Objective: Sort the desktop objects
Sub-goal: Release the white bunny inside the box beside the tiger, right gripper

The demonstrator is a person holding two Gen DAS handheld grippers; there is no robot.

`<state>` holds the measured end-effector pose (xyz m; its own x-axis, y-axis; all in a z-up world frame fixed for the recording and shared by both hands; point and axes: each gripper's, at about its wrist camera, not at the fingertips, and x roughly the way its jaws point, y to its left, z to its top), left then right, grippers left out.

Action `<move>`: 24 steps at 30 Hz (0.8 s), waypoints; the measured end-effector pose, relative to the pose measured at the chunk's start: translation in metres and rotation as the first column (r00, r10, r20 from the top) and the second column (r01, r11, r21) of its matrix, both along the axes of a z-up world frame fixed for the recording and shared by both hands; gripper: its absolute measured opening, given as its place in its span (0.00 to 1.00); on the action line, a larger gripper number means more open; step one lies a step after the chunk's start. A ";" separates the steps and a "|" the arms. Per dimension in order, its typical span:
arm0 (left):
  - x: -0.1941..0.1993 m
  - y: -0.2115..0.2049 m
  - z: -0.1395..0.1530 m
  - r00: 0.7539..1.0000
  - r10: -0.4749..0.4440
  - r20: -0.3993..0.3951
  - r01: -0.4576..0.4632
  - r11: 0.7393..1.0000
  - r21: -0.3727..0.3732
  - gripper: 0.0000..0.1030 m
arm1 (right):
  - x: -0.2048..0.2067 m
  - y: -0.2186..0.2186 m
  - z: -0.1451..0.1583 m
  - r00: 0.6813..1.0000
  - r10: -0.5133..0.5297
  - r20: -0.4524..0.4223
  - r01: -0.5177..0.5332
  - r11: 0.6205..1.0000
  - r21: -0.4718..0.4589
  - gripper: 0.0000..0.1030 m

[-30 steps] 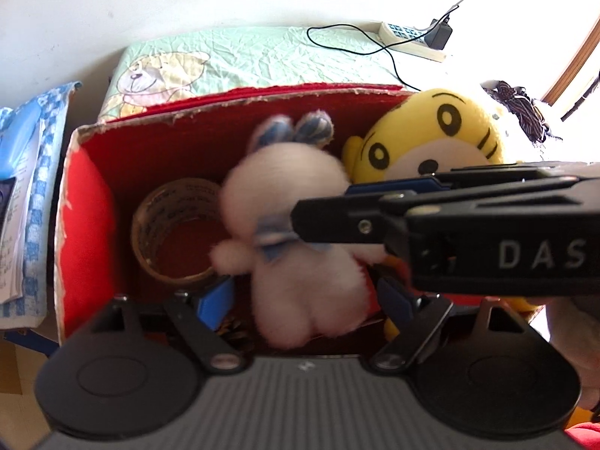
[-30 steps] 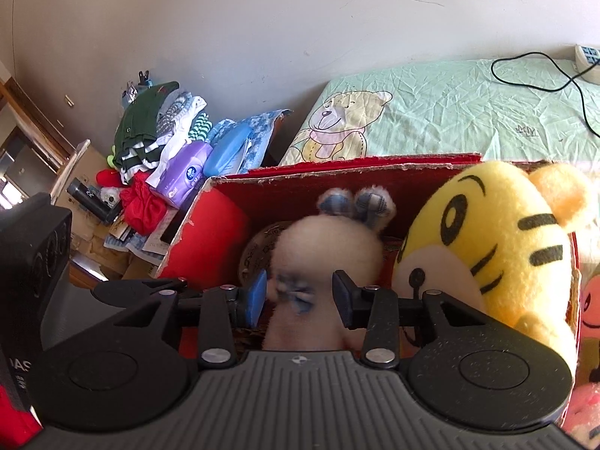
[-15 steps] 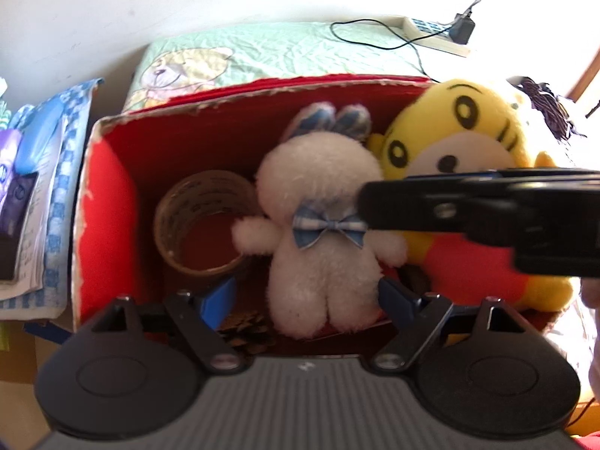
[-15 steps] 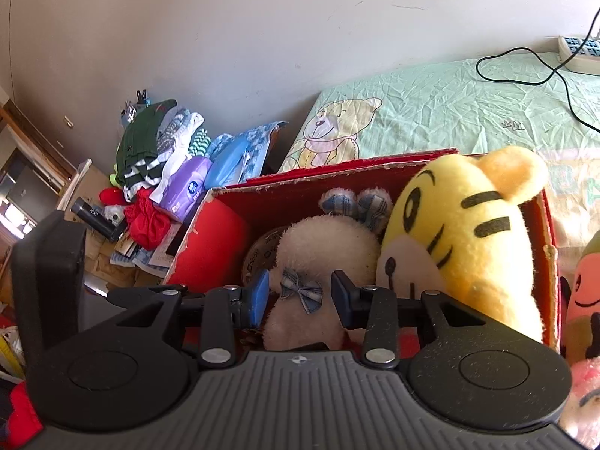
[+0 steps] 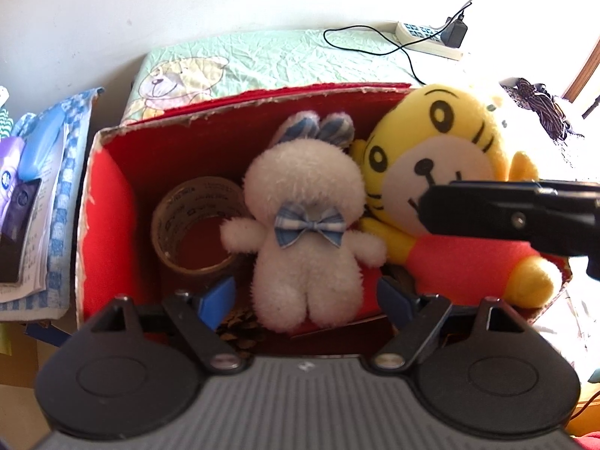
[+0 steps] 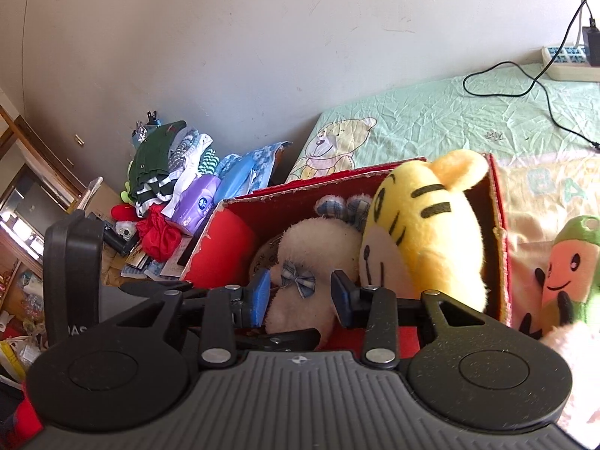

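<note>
A white bunny plush (image 5: pixel 303 232) with a blue bow lies face up inside the red cardboard box (image 5: pixel 262 99). A yellow tiger plush (image 5: pixel 442 187) leans beside it on the right. My left gripper (image 5: pixel 305 298) hovers over the box's near edge, open, with the bunny's legs between but not touching its blue pads. In the right wrist view the bunny (image 6: pixel 300 273) and tiger (image 6: pixel 423 232) sit in the box (image 6: pixel 300 187). My right gripper (image 6: pixel 300 296) is open just in front of them, holding nothing. Its black body (image 5: pixel 517 221) crosses the tiger.
A brown tape roll (image 5: pixel 198 232) and a pine cone (image 5: pixel 240 330) share the box. A carrot plush (image 6: pixel 562 266) stands right of it on the bear-print cloth (image 6: pixel 450 120). A power strip (image 5: pixel 427 39) with cables lies at the back; clothes and packets (image 6: pixel 180 180) pile up left.
The bunny has settled flat in the box. My right gripper has drawn back and away to the right, off the bunny. The left gripper has pulled back slightly.
</note>
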<state>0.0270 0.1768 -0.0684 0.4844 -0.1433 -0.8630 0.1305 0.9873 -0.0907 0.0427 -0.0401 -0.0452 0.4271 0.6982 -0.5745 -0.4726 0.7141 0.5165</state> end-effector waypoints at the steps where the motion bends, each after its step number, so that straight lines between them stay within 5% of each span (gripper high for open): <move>1: -0.001 -0.002 0.002 1.000 0.001 0.002 -0.001 1.000 0.004 0.82 | -0.002 -0.002 0.000 1.000 -0.005 0.007 0.005 1.000 -0.003 0.39; 24: -0.041 -0.037 0.022 0.997 0.048 0.053 -0.052 0.997 0.063 0.82 | -0.041 -0.031 -0.004 0.998 -0.050 0.037 0.048 0.998 0.046 0.39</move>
